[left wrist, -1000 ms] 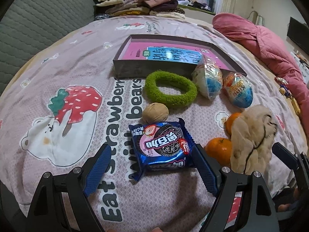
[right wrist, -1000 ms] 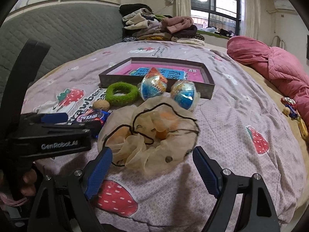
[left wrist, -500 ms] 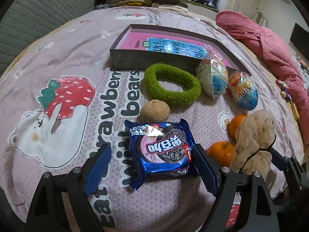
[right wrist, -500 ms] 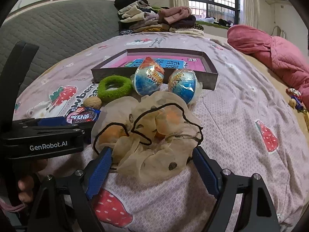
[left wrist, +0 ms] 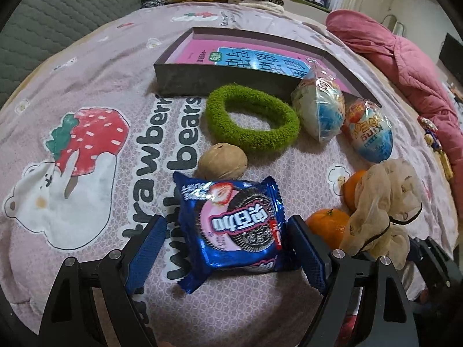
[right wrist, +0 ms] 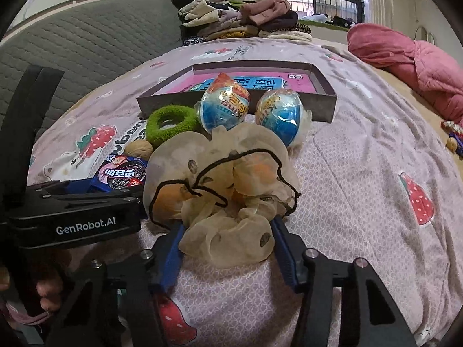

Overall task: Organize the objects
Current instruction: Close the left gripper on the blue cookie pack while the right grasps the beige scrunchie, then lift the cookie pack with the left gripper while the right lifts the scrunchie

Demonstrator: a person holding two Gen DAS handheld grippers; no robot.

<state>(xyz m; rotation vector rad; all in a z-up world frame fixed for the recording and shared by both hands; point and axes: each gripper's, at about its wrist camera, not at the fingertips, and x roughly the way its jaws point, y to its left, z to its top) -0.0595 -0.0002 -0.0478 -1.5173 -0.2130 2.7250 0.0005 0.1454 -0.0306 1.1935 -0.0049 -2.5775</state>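
My right gripper [right wrist: 228,248] has its jaws closing around the sheer beige scrunchie with black trim [right wrist: 222,190]; the blue pads sit against the bunched fabric at its near end. My left gripper [left wrist: 228,248] has its jaws wide, straddling the blue foil packet of sandwich cookies [left wrist: 231,225] without pressing it. The packet lies flat on the pink strawberry-print bedspread [left wrist: 86,92]. From the packet, a brown walnut [left wrist: 222,162] sits at twelve o'clock, a fuzzy green hair ring [left wrist: 251,121] beyond it, and two orange tangerines [left wrist: 328,225] at three, partly under the scrunchie. Two foil-wrapped toy eggs [left wrist: 318,110] lie at one o'clock, against the shallow grey box holding a pink book [left wrist: 220,78].
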